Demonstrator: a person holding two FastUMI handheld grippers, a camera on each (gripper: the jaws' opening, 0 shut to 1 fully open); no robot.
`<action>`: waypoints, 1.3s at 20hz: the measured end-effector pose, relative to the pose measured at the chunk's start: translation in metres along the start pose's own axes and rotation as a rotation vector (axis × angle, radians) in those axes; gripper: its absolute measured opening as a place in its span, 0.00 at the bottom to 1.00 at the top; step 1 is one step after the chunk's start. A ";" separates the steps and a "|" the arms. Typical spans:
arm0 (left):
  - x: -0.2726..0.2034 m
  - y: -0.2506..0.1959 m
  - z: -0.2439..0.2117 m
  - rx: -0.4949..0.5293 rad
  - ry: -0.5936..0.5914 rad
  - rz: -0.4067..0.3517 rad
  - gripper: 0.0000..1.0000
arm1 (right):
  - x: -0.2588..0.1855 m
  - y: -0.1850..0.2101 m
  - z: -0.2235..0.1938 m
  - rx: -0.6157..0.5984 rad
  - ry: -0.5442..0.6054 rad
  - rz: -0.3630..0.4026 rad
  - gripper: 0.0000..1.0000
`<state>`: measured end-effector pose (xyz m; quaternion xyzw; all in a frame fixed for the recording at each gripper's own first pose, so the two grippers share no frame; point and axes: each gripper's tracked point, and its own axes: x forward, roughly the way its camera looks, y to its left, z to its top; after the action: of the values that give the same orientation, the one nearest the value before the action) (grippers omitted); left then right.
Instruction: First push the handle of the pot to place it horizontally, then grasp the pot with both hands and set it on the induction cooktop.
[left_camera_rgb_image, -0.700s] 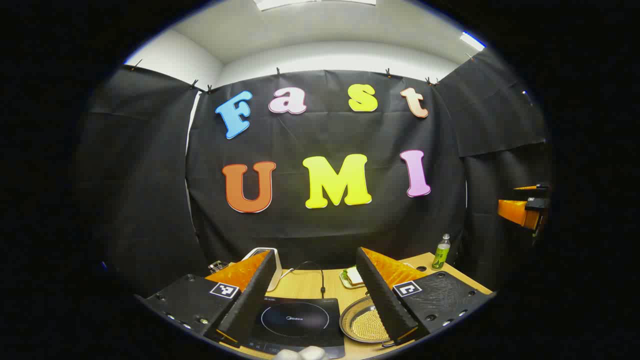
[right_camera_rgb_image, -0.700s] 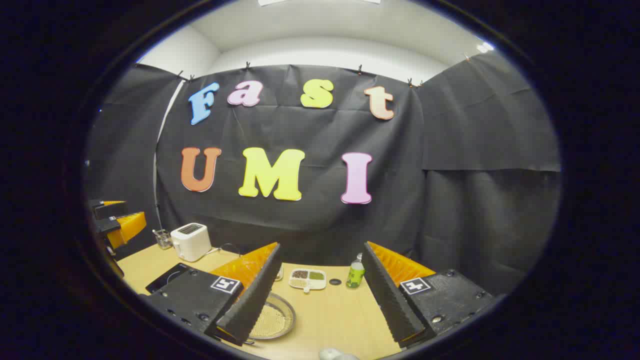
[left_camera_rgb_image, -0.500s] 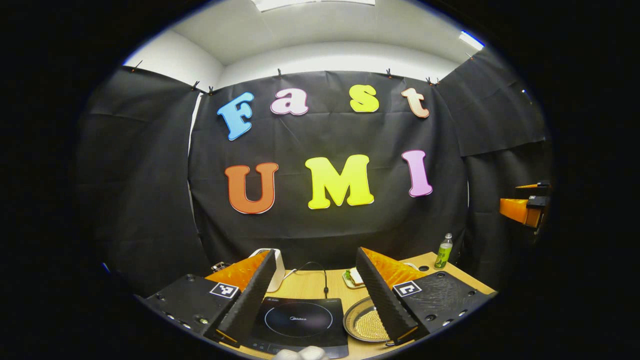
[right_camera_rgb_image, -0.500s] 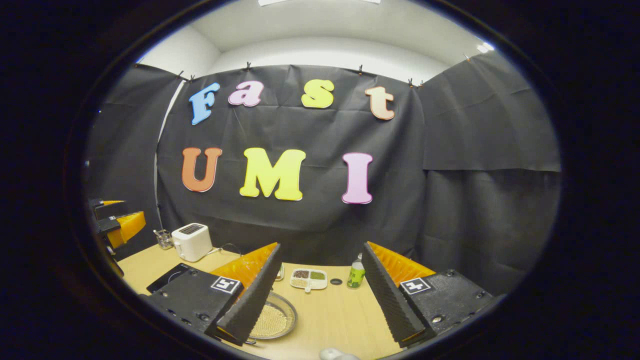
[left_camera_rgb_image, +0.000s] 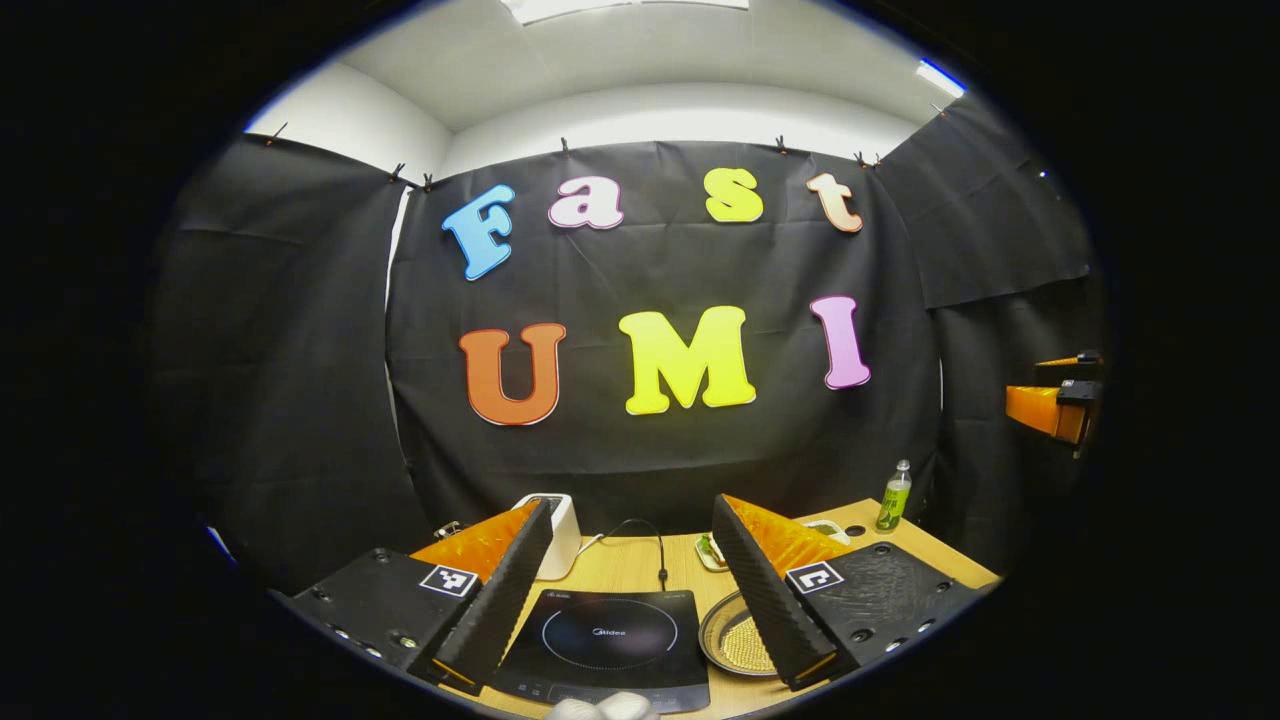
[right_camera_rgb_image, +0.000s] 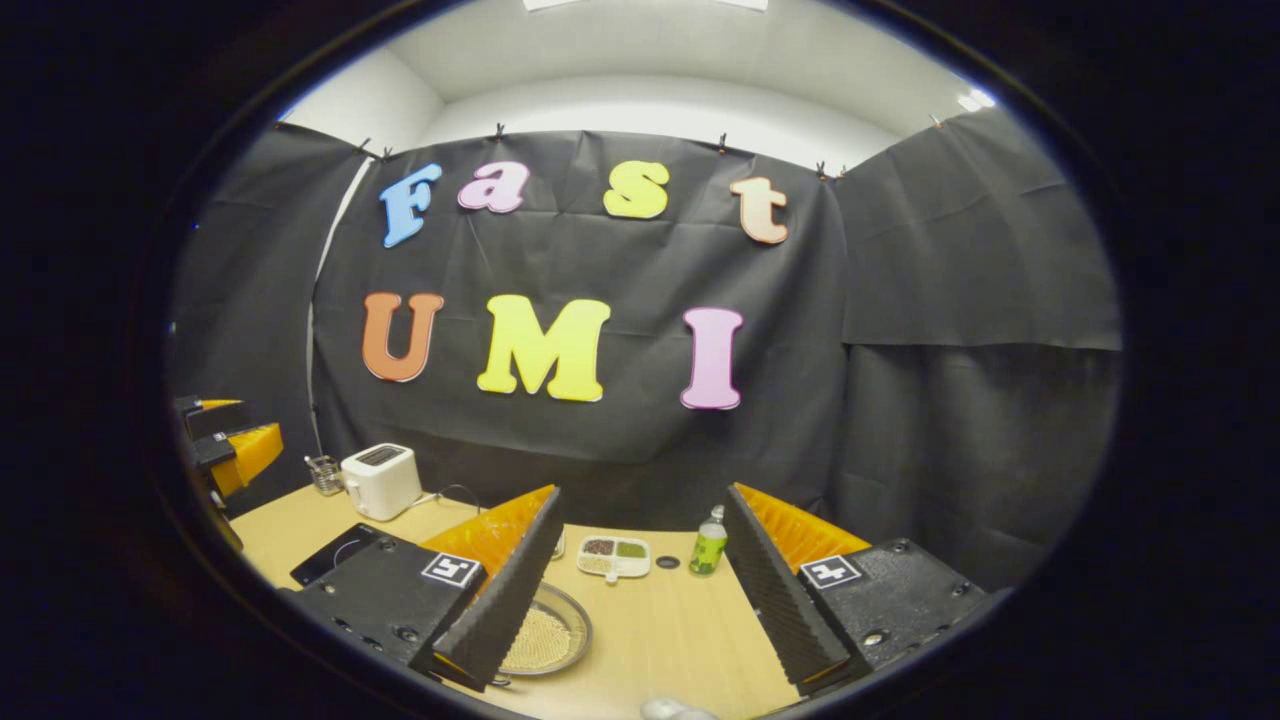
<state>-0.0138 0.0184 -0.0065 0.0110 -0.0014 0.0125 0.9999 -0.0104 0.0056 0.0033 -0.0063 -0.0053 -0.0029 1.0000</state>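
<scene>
We had both grippers wide apart and holding nothing – left gripper (left_camera_rgb_image: 630, 600) above the induction cooktop (left_camera_rgb_image: 608, 645) at the tabletop's (right_camera_rgb_image: 660, 630) near edge, right gripper (right_camera_rgb_image: 640, 590) just beside the pot (right_camera_rgb_image: 545, 640).

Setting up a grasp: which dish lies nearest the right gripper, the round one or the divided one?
The round metal pan, partly behind the right gripper; the divided tray sits farther back by the green bottle.

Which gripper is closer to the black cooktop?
Left. The left gripper hangs right over the cooktop, which lies between its fingers. The right gripper is off to the side, above bare table, the cooktop far left.
</scene>
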 end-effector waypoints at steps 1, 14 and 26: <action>-0.001 0.001 0.000 -0.001 -0.001 0.000 0.96 | 0.000 0.003 0.000 0.002 0.001 0.010 1.00; -0.023 0.034 -0.026 0.005 0.034 0.075 0.96 | 0.016 0.130 -0.023 -0.048 0.106 0.309 0.60; -0.041 0.080 -0.053 0.002 0.075 0.195 0.96 | 0.011 0.224 -0.181 -0.043 0.528 0.526 0.10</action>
<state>-0.0566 0.0987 -0.0581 0.0115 0.0351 0.1103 0.9932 0.0042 0.2273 -0.1804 -0.0274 0.2545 0.2526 0.9331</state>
